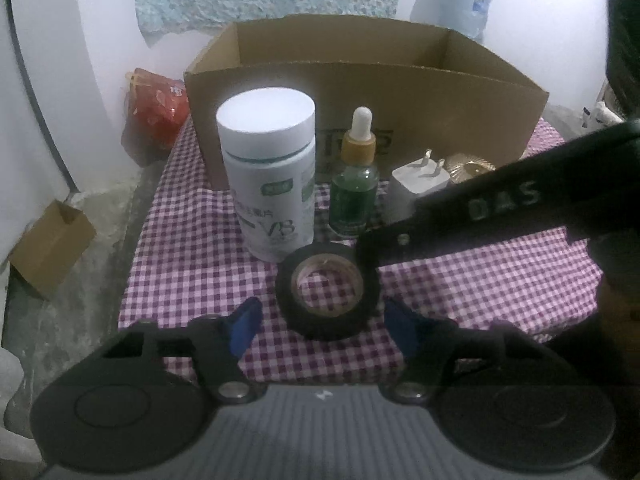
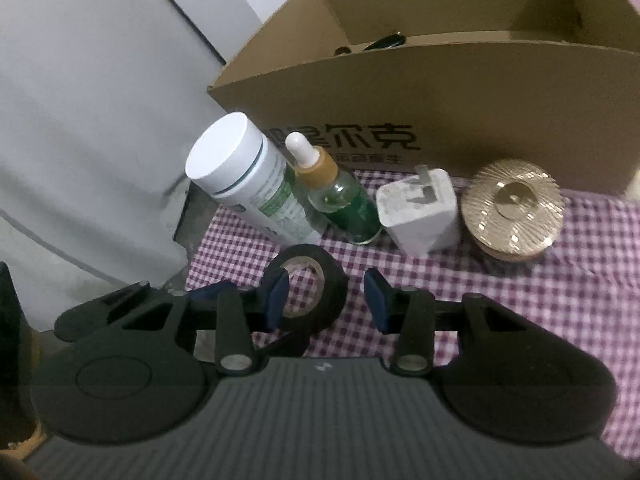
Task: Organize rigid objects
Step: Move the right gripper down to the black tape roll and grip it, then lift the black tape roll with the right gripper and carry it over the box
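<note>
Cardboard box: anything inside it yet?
Over the cardboard box front wall, the right wrist view shows one dark object inside, too covered to identify. The rest of the floor is hidden.

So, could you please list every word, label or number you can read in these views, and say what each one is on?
"DAS": raised letters on the right gripper's arm.
"V8": on the white bottle; its smaller print and green tags are too blurred to read.
"尔克": large dark print on the cardboard box; the character before it is partly hidden, and the small line beneath is too blurred.
Dropper bottle: label unreadable.
</note>
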